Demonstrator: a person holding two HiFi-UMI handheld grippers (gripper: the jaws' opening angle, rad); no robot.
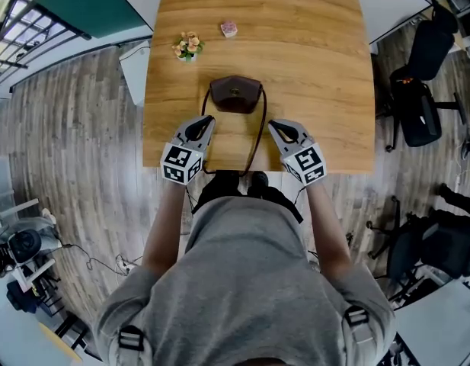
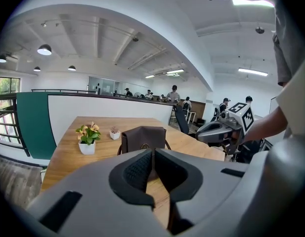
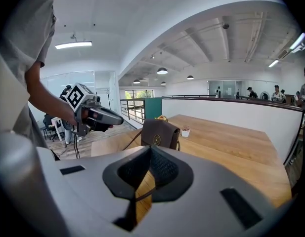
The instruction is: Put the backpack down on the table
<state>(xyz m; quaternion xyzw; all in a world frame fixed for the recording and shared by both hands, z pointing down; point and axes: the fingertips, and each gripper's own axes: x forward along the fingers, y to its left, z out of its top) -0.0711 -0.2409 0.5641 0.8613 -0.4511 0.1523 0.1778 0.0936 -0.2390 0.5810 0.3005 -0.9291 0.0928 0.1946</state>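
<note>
A small brown backpack (image 1: 236,95) stands upright on the wooden table (image 1: 318,67), near the front middle. Its thin strap (image 1: 259,132) trails toward the near edge, between my two grippers. The left gripper (image 1: 207,120) hovers just left of and nearer than the bag, its jaws shut with nothing seen in them. The right gripper (image 1: 274,124) is level with it on the other side of the strap, also shut and empty. The left gripper view shows the backpack (image 2: 144,138) beyond the closed jaws (image 2: 153,154). In the right gripper view the backpack (image 3: 161,133) sits past the closed jaws (image 3: 151,152).
A white pot of flowers (image 1: 188,46) and a small pink pot (image 1: 229,29) stand behind the bag on the left. Black office chairs (image 1: 417,90) are on the floor to the right. The person stands at the table's near edge.
</note>
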